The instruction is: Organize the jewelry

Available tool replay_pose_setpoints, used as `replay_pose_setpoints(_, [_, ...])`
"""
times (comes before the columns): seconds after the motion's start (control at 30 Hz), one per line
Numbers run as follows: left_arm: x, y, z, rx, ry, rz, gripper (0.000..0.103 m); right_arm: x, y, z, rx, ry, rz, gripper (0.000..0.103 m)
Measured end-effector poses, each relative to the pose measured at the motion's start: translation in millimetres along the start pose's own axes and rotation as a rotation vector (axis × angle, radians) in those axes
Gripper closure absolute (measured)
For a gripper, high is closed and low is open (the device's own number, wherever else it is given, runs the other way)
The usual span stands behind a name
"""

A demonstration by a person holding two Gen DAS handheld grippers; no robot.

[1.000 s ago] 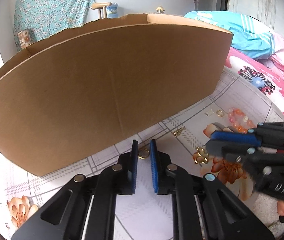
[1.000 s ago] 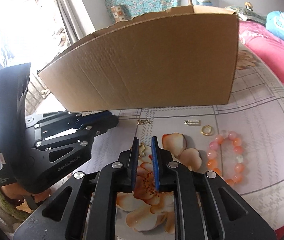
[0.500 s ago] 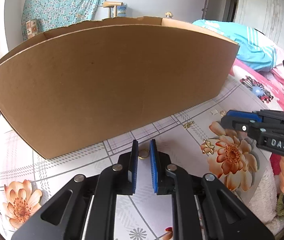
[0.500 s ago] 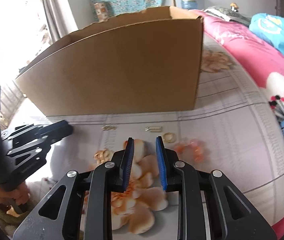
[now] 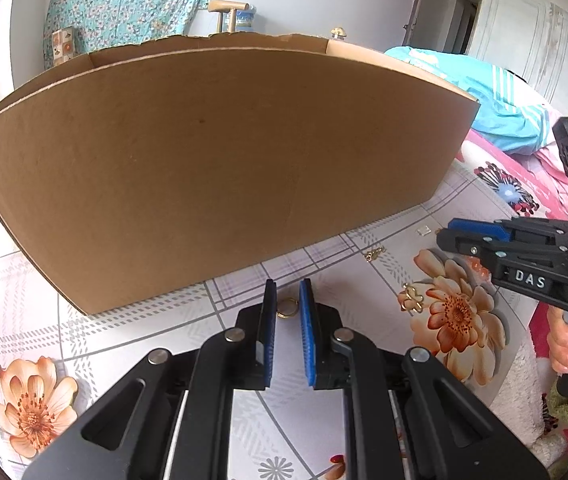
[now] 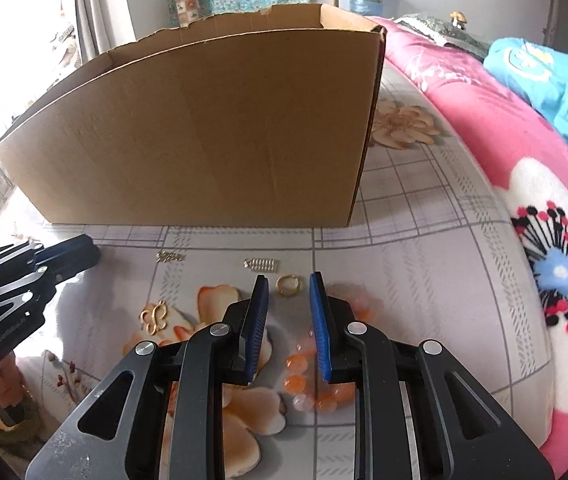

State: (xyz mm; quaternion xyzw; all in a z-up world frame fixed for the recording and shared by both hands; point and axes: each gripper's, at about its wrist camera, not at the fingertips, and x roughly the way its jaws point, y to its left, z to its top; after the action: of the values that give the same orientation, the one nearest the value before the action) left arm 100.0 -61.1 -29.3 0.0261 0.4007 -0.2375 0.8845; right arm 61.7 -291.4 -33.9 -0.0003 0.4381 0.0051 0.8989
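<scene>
Gold ring [image 5: 287, 307] sits between the blue pads of the left gripper [image 5: 288, 300], which are nearly together and appear to pinch it in front of the cardboard box [image 5: 211, 168]. The right gripper [image 6: 288, 284] has just been opening; its pads stand apart with nothing gripped, a second gold ring [image 6: 287, 285] lying on the floral bedsheet [image 6: 424, 280] beyond its tips. A pink and orange bead bracelet [image 6: 304, 364] lies under it. A butterfly-shaped gold piece [image 6: 155, 316], a small chain [image 6: 169, 257] and a bar-shaped clip [image 6: 261, 265] rest nearby on the sheet.
</scene>
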Motion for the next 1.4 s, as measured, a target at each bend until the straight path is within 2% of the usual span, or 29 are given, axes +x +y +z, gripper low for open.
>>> replay_pose_setpoints(0.1, [0.2,-0.8,0.0,0.004,0.0,0.002,0.092,2.5,1.8,3.0,-0.03,0.002,-0.01,0.083])
replay_pose_setpoints(0.2, [0.2,-1.6,0.0,0.01,-0.001,0.008,0.092,2.9,4.4,5.0,-0.063,0.004,-0.006,0.093])
replay_pose_setpoints(0.27, [0.3,-2.4,0.0,0.013,-0.001,0.011,0.092,2.9,6.8,5.1,-0.075,-0.001,-0.009,0.094])
replay_pose_setpoints(0.4, [0.4,-4.1,-0.3,0.018,-0.001,0.018,0.092,2.8,3.8,5.3,-0.05,-0.006,0.014,0.097])
replay_pose_setpoints(0.43, [0.4,-4.6,-0.4,0.019,-0.001,0.018,0.092,1.2,1.9,5.6,-0.039,-0.007,0.022,0.102])
replay_pose_setpoints(0.47, [0.7,-5.0,-0.4,0.02,-0.001,0.019,0.092,1.0,-0.4,6.2,-0.024,-0.002,0.036,0.102])
replay_pose_setpoints(0.73, [0.7,-4.6,-0.7,0.019,-0.001,0.017,0.092,-3.8,-19.6,11.5,0.015,-0.011,0.064,0.102])
replay_pose_setpoints(1.1, [0.6,-5.7,-0.3,0.024,-0.001,0.023,0.092,10.8,-8.2,18.3,-0.148,0.059,0.02,0.101])
replay_pose_setpoints(1.4, [1.1,-6.7,0.0,0.026,-0.002,0.026,0.092,4.3,10.5,10.8,-0.189,0.084,0.061,0.099])
